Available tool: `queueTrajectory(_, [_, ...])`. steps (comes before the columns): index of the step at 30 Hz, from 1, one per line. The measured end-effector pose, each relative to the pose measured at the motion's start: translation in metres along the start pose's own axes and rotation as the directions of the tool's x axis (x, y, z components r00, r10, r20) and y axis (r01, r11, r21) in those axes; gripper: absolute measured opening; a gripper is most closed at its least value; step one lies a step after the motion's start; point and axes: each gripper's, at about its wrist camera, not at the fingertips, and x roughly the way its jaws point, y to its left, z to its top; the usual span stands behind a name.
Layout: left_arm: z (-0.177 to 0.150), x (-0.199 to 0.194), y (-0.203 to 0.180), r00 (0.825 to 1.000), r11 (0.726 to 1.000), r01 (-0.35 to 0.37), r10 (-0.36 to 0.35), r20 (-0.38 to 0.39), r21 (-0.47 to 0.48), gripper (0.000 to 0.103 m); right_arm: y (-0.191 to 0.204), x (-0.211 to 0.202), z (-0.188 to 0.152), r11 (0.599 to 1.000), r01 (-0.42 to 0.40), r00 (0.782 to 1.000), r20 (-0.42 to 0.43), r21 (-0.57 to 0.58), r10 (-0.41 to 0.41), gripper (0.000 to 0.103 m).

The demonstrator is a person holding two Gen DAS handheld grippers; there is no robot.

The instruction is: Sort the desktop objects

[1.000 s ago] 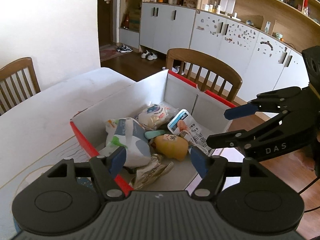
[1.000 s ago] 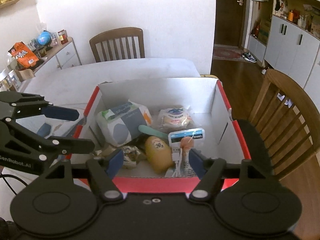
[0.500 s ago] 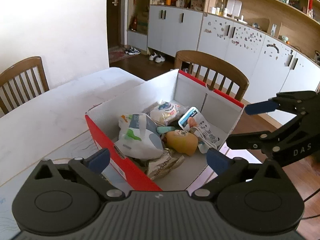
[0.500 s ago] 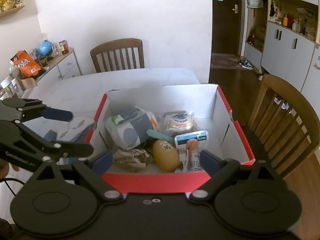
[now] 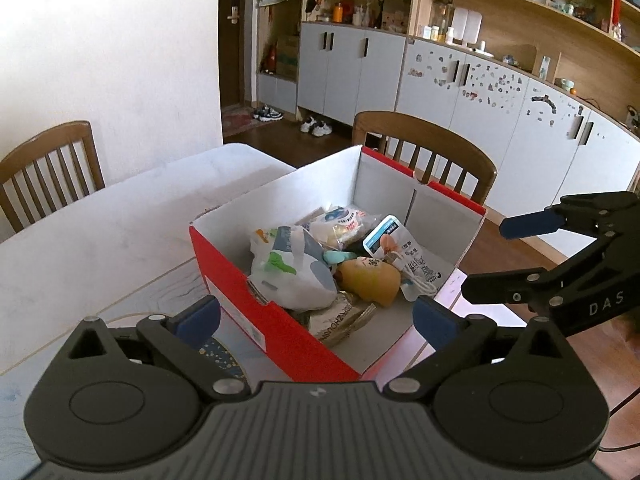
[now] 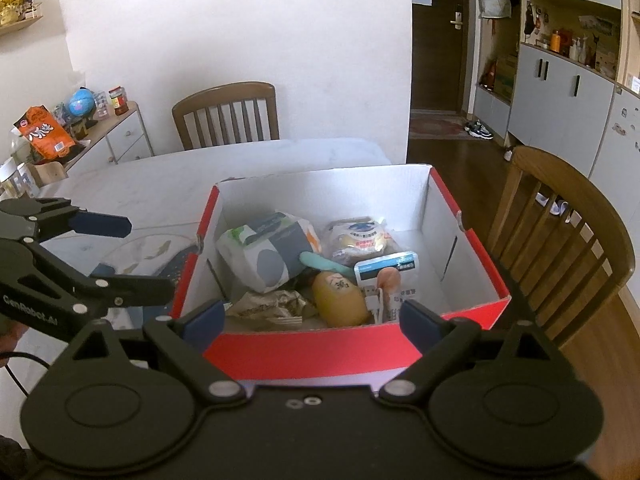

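A red-and-white cardboard box [image 5: 280,320] [image 6: 312,348] stands open on the white table. Inside lie a bagged tissue pack [image 5: 292,276] [image 6: 264,256], a tan bottle [image 5: 370,276] [image 6: 338,300], a white-and-blue packet [image 5: 390,238] [image 6: 386,266], a round snack bag [image 5: 340,222] [image 6: 360,236] and a crumpled wrapper [image 5: 340,320] [image 6: 268,306]. My left gripper [image 5: 316,316] [image 6: 150,255] hovers open over the box's near left corner. My right gripper [image 6: 312,316] [image 5: 484,259] stands open before the box's near red wall. Neither holds anything.
The box sits close to the table's right edge, with a wooden chair [image 6: 560,220] [image 5: 424,148] just beyond it. Another chair [image 6: 226,116] stands at the far side. A patterned placemat [image 6: 148,248] lies left of the box. A dresser [image 6: 120,140] with snacks stands far left.
Both grippers have opened wider and drawn back from the box, so it looks smaller and farther. The things inside have not moved.
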Motion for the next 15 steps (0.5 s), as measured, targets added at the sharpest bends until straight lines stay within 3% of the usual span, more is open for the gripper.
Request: queueTrajectory(15, [-0.008, -0.018, -0.003, 0.999, 1.0, -0.003, 0.002, 0.046, 0.023, 0.103, 0.014, -0.01, -0.006, 1.0, -0.004, 1.0, 0.006, 0.015, 0.004, 0.095])
